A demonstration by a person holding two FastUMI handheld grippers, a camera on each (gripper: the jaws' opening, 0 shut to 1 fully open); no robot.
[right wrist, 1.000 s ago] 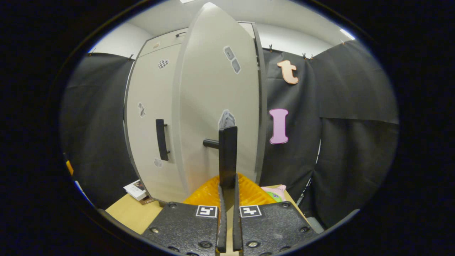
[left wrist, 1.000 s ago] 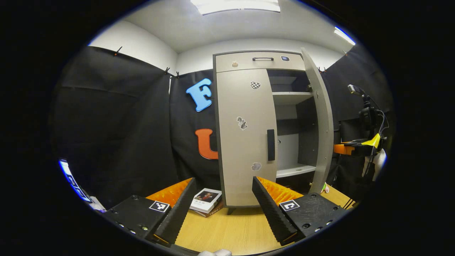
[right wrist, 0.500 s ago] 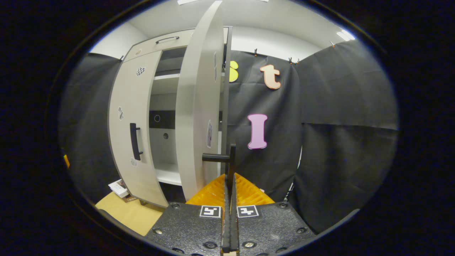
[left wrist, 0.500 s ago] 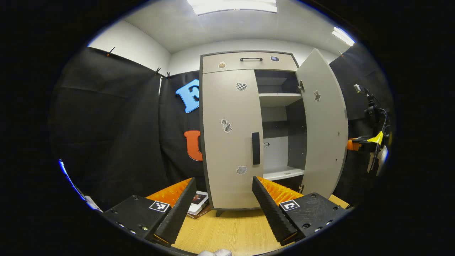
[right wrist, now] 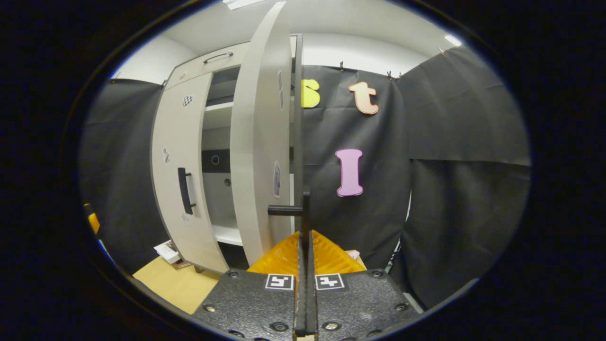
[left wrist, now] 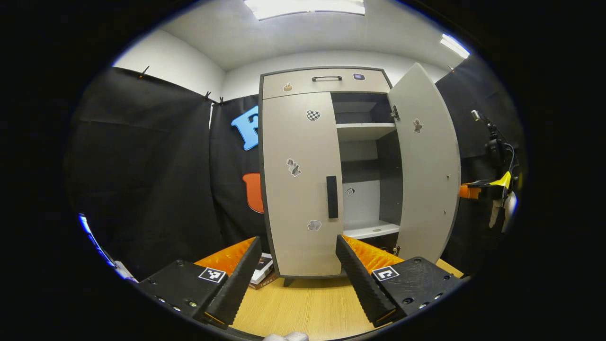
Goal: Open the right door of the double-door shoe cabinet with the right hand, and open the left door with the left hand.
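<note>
Right door (left wrist: 426,166) stands wide open; right claw (right wrist: 304,227) clamped, apparently on its handle (right wrist: 286,210). Left claw (left wrist: 296,265) gapes empty — next, reach the closed left door (left wrist: 296,189) handle (left wrist: 332,196).

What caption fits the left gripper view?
Open left gripper faces the shut left door; right door stands open.

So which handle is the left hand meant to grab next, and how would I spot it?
Find the tall pale shoe cabinet on the wooden table. Its right door is swung open; the left door is shut. The handle is the dark vertical bar near that shut door's inner edge, unlike the small stickers scattered around it.
</note>
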